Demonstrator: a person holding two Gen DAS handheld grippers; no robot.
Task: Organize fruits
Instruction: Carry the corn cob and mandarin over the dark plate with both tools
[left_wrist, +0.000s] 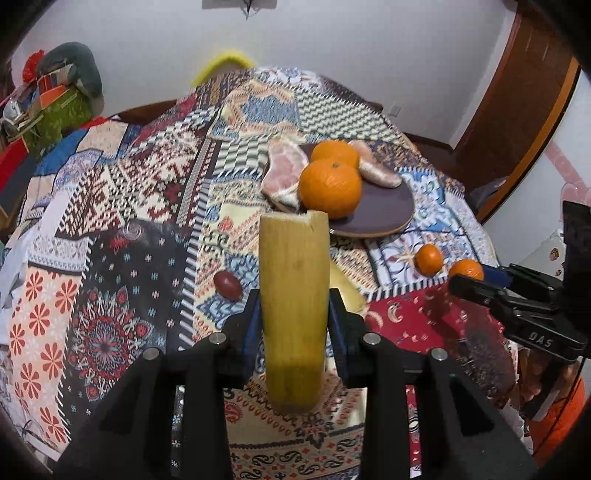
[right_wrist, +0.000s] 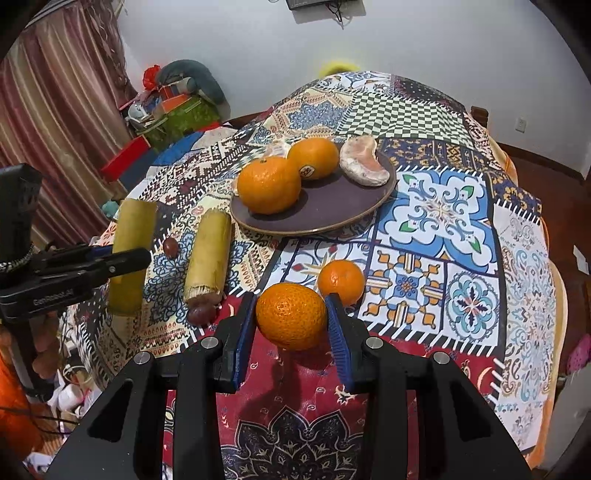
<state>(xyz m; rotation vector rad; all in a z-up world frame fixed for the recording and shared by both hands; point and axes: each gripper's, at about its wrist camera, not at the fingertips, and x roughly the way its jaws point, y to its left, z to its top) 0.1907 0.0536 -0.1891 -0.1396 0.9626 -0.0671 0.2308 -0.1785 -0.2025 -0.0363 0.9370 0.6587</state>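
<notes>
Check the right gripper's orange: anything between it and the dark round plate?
One thing partly. The right gripper is shut on a small orange mandarin. A second small mandarin lies on the patchwork cloth, just beyond and right of it. The dark round plate has bare space at its near side; lifting clears it.

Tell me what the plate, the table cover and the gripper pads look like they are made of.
Plate: probably glazed ceramic or stoneware, matte dark purple face with a bare tan rim.
Table cover: printed woven cloth; patchwork patterns, soft folds at the edges.
Gripper pads: blue ribbed rubber or soft plastic, set on black, likely plastic, jaws.
</notes>
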